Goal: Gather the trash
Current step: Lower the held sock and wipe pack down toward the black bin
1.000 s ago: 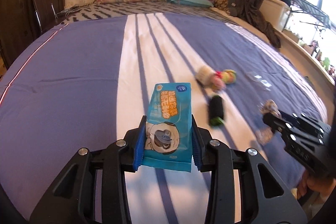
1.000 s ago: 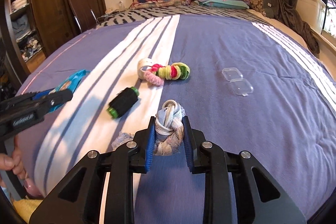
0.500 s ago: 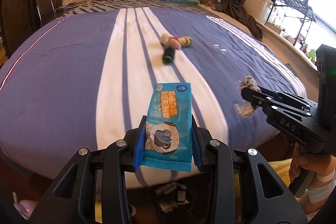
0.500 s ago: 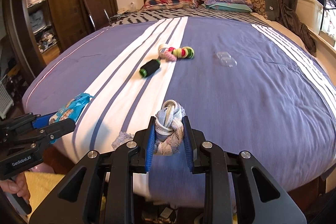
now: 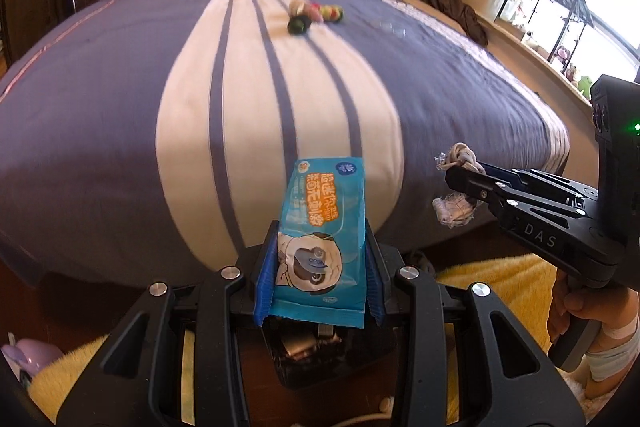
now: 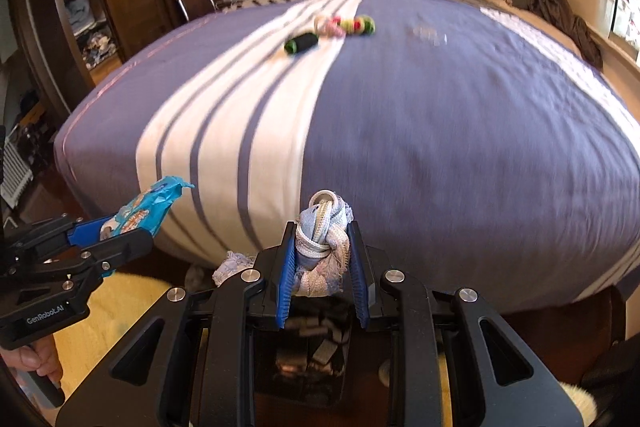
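Now one blue packet (image 5: 323, 235), marked "OPEN", is being clamped by the left gripper (image 5: 320, 267); one knotted rag (image 6: 322, 247) is being clamped by the "DAS"-lettered right gripper (image 6: 320, 267).

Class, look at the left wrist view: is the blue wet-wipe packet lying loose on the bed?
No. The blue wet-wipe packet is clamped upright between the left gripper pads, in front of the bed's foot edge.

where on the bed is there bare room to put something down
The near half of the bed cover is bare, from the foot edge up to the black roll, across both the white stripes and the plain purple side. It is crowded only mid-bed, where the black roll, the colourful toy and the clear plastic piece lie.
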Available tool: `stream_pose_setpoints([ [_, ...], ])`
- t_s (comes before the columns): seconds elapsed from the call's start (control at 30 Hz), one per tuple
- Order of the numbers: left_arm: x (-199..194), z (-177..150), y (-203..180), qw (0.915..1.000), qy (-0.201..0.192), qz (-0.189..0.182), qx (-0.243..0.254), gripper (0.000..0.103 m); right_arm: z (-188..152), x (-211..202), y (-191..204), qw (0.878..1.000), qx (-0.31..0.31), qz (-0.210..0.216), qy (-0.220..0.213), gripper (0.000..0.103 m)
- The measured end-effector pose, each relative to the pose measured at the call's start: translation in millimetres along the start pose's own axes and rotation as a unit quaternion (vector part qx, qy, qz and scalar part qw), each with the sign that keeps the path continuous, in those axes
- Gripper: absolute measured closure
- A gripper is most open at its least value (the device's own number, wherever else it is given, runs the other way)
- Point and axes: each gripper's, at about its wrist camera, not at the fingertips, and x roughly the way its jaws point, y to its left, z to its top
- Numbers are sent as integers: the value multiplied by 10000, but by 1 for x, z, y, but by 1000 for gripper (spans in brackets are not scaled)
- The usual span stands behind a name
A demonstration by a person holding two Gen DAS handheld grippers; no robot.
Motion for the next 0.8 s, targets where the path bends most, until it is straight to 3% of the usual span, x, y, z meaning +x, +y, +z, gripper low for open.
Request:
stream_pose_setpoints([
  [0.5,64,-61,6,9955,931,47,-139,68,-65,49,-3,9962,149,45,863,77],
  [0.8,99,-92,10,9891,1456,53,-199,68,-86,76,0,9918,177,93,1262,77],
])
